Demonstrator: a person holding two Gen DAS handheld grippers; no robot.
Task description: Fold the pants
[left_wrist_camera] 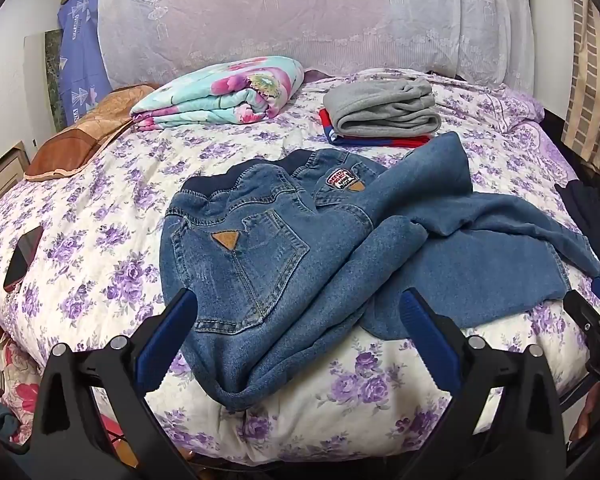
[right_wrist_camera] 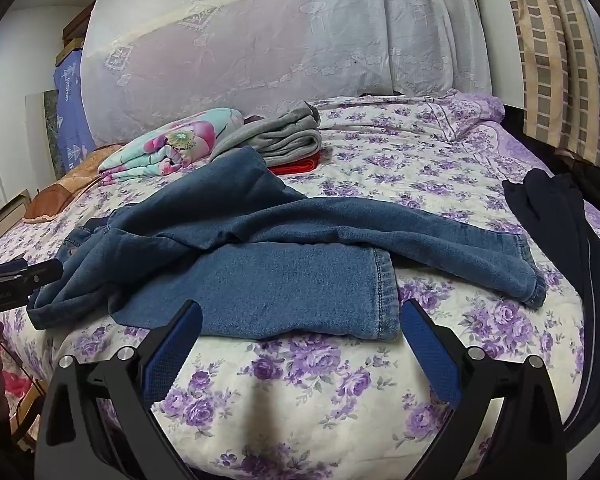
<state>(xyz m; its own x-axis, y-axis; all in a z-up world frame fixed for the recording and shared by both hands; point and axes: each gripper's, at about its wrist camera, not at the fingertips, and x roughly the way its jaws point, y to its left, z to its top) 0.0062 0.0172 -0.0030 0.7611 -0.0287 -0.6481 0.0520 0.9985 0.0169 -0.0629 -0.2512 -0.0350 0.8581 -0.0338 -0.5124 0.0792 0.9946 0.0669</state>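
Note:
Blue denim pants (left_wrist_camera: 284, 256) lie crumpled on the floral bed, waistband and back pockets to the left, legs trailing right. In the right wrist view the pants (right_wrist_camera: 300, 276) show both leg ends, one hem near the front edge. My left gripper (left_wrist_camera: 300, 308) is open, its blue pads on either side of the seat and thigh of the pants, holding nothing. My right gripper (right_wrist_camera: 300, 316) is open just in front of the nearer leg hem, holding nothing. The right gripper also shows at the right edge of the left wrist view (left_wrist_camera: 596, 320), and the left one at the left edge of the right wrist view (right_wrist_camera: 20, 276).
A folded grey garment (left_wrist_camera: 384, 108) lies on a red-and-blue one at the back of the bed, beside a folded floral blanket (left_wrist_camera: 224, 92). A dark garment (right_wrist_camera: 556, 216) hangs at the right bed edge. A phone (left_wrist_camera: 22, 258) lies on the left. A lace-covered pile stands behind.

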